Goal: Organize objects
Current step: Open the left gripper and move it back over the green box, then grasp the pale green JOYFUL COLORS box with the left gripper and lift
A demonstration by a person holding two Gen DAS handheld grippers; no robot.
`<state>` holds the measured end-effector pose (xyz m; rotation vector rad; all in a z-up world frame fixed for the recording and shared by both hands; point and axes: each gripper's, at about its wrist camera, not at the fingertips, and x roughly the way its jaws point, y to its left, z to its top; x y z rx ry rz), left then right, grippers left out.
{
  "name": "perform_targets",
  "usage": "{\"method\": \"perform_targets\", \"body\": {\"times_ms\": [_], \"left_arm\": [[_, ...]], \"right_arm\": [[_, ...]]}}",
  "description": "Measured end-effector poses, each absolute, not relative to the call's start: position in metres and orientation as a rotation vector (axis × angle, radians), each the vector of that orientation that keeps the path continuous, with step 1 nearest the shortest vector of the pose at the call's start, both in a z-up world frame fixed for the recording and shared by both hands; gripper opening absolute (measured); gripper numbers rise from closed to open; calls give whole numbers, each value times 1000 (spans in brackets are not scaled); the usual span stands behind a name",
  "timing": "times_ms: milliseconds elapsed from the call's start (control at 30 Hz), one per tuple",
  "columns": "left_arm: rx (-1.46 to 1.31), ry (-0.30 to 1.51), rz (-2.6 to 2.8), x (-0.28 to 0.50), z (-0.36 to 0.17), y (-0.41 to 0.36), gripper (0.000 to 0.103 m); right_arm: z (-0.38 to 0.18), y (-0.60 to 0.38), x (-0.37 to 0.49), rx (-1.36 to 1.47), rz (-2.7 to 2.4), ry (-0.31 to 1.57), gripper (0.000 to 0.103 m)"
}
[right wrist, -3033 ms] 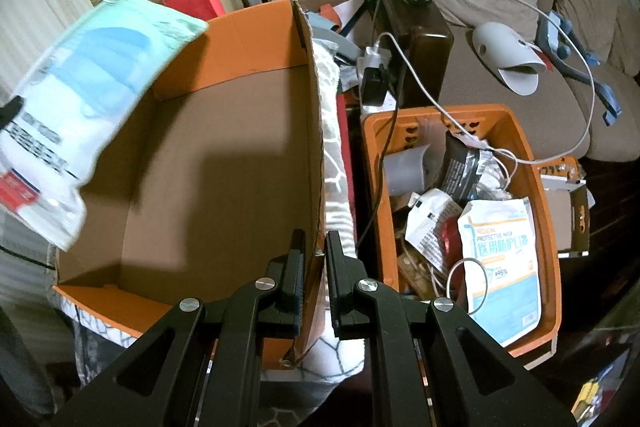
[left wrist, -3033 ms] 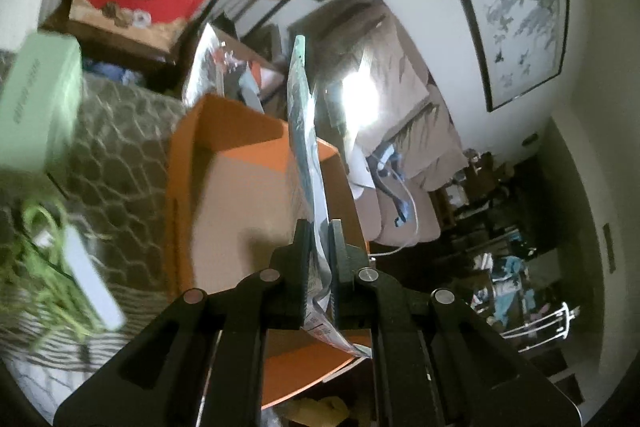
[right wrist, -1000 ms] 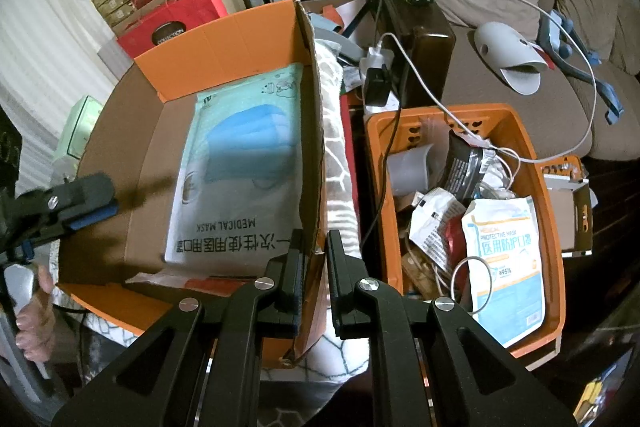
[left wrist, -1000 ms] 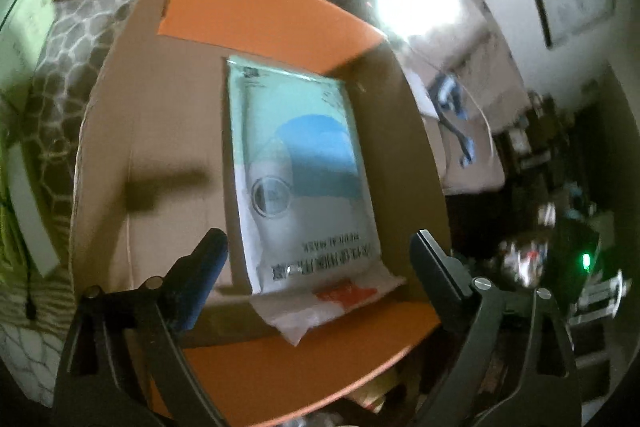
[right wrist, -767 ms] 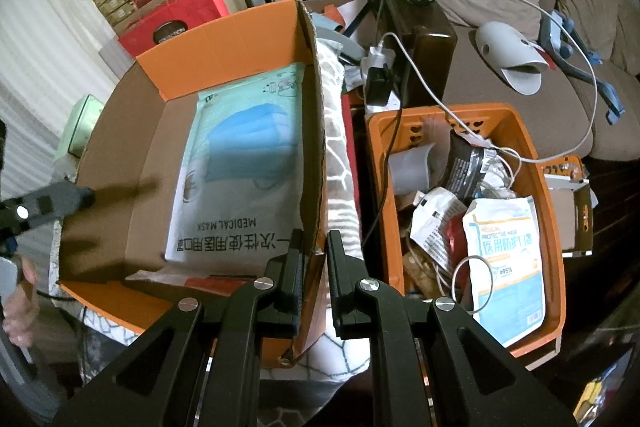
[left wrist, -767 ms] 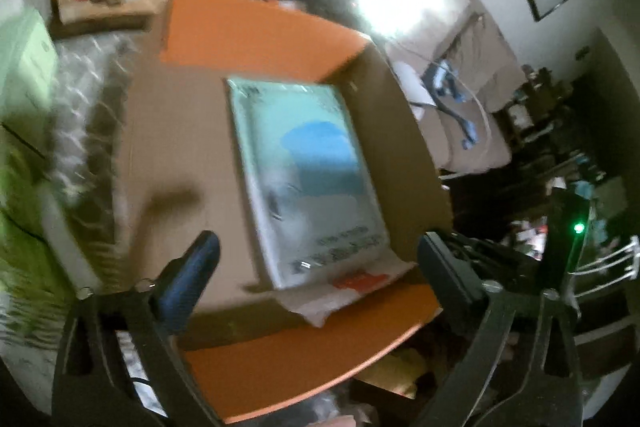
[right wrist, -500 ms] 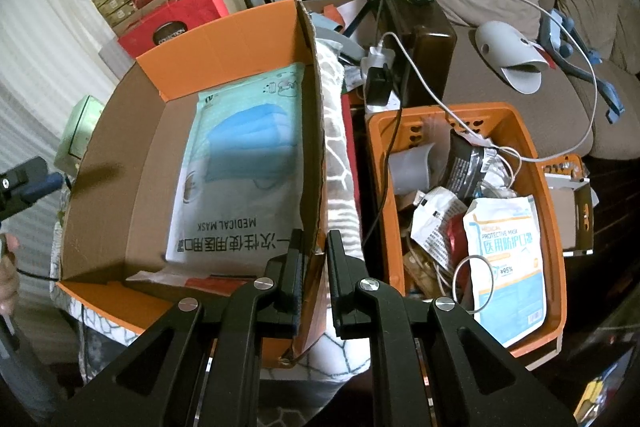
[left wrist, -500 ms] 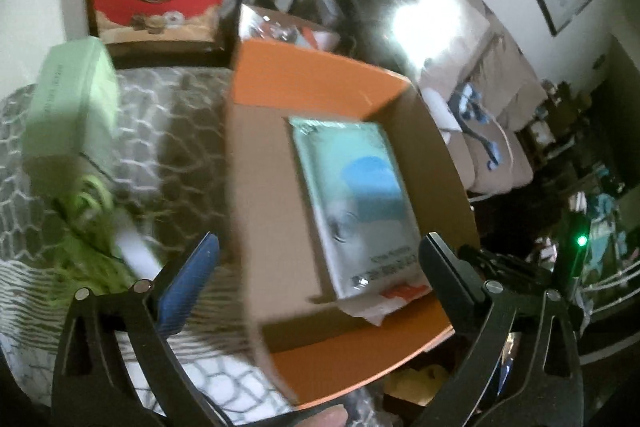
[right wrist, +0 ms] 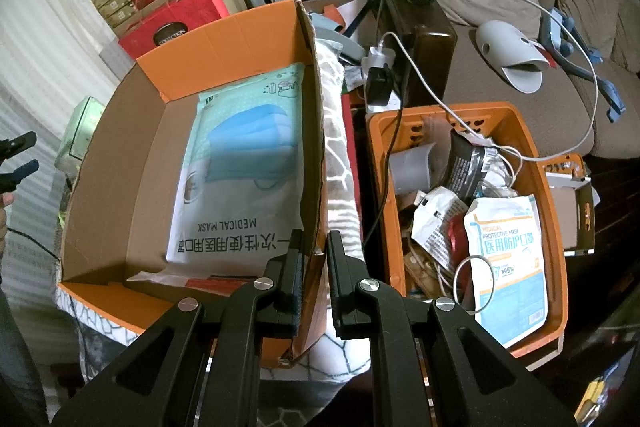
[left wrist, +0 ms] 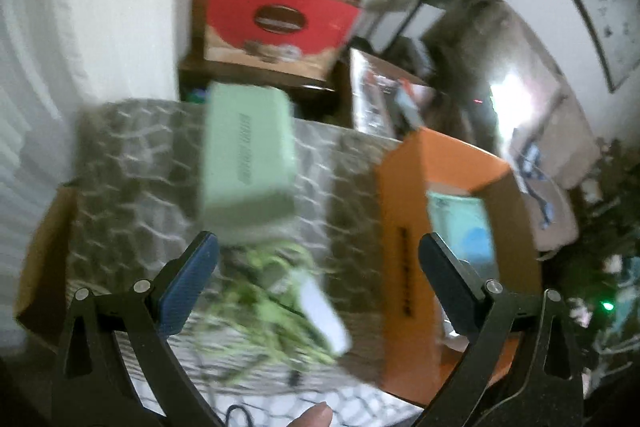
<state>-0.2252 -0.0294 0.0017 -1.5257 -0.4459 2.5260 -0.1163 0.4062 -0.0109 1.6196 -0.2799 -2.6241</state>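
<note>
Left wrist view: the left gripper (left wrist: 318, 275) is being held with its fingers (left wrist: 188, 285) spread wide and nothing between them, above a patterned blanket (left wrist: 132, 187) covering the surface. A pale green box (left wrist: 246, 157) is being framed just beyond the fingertips, slightly toward the left finger; its long axis is running away from the camera, roughly along the pointing line. Nearer, almost between the fingers, a tangle of green cord (left wrist: 272, 303) with a white oblong piece (left wrist: 324, 315) is lying on the blanket. The picture is blurred, so finer detail cannot be told.

The orange cardboard box (right wrist: 120, 163) is being kept to the right of these items, with a medical mask pack (right wrist: 244, 163) already lying flat inside it. The right gripper (right wrist: 314, 279) is being kept closed on the box's right wall, which is being pinched between its fingers, so that hand is judged to be occupied with steadying. An orange crate (right wrist: 556, 227) of mixed packets is standing to the right of the box.

The left hand is therefore judged the nearer and freer one for the next pickup. Whichever item is being chosen, a short forward and downward reach is being called for, with the green box's narrow width spanned across the fingers.
</note>
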Motion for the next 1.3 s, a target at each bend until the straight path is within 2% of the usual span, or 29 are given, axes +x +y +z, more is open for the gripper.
{"method": "perform_targets", "body": {"times_ms": [267, 567, 700, 800, 933, 1300], "left_arm": [[-1597, -248, 2668, -243, -19, -39, 100], [-1609, -365, 2661, -262, -38, -39, 103], [-1650, -340, 2642, -272, -46, -31, 102], [-1711, -306, 2616, -277, -55, -24, 97], [-1776, -263, 2581, -281, -65, -18, 73], [-1696, -516, 2549, -278, -60, -49, 66]], "right_arm": [[-11, 408, -116, 1618, -2623, -278, 10], [-12, 411, -116, 1620, -2623, -275, 10], [-13, 413, -116, 1623, -2623, -275, 11], [-13, 413, -116, 1621, -2623, -277, 11], [-13, 413, -116, 1621, -2623, -274, 11], [-12, 412, -116, 1622, -2623, -275, 11]]}}
